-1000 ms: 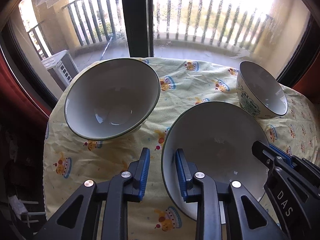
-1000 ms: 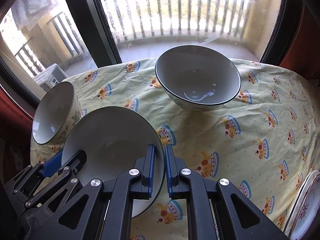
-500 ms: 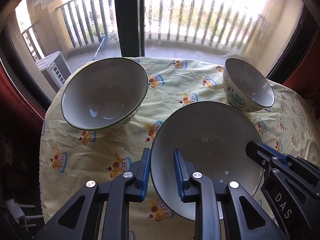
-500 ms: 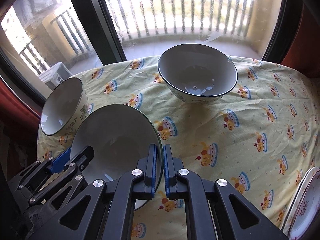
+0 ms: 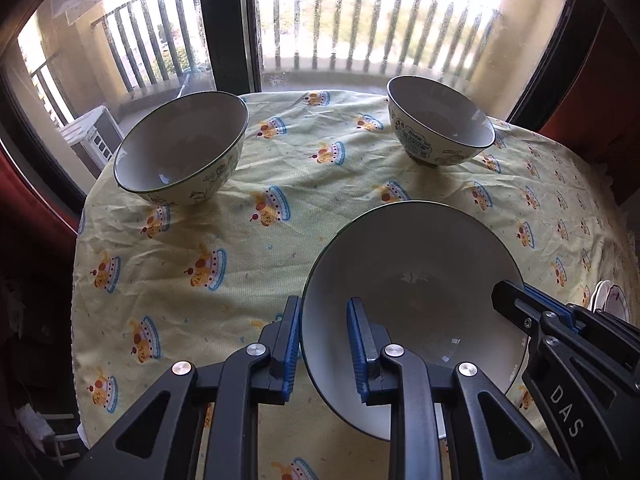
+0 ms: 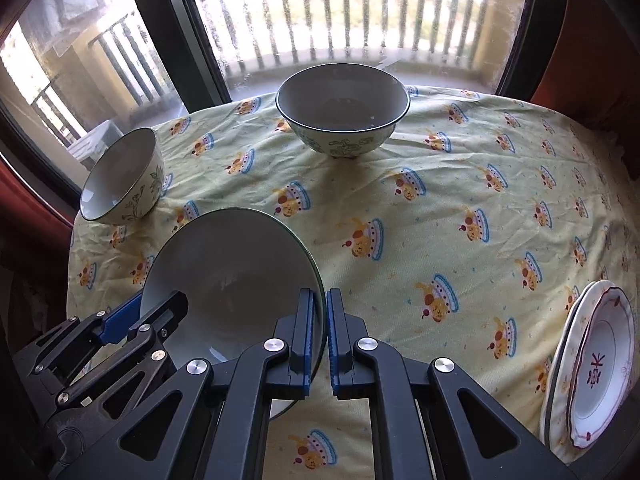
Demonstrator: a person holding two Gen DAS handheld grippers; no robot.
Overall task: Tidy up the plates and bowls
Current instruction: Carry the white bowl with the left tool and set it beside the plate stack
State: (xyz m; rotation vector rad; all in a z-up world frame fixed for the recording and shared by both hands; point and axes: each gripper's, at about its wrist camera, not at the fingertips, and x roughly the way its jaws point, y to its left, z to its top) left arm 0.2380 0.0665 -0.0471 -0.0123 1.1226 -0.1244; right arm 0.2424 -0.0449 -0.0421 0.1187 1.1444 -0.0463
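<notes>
Near the table's (image 6: 460, 208) front edge, my left gripper (image 5: 324, 344) and right gripper (image 6: 318, 338) each clench one side of the shallow bowl's (image 5: 408, 280) thin dark-edged rim, so I judge the carry goes best with both hands level and moving together, rim never twisted. Left to right along the far edge: a smaller flower-printed bowl (image 6: 120, 180), glazed and deep, at the far left corner; a wide printed bowl (image 6: 342, 108) on a low foot at mid-edge. At the right edge sit stacked scalloped plates (image 6: 596, 364), glossy, on crumpled yellow printed cloth.
</notes>
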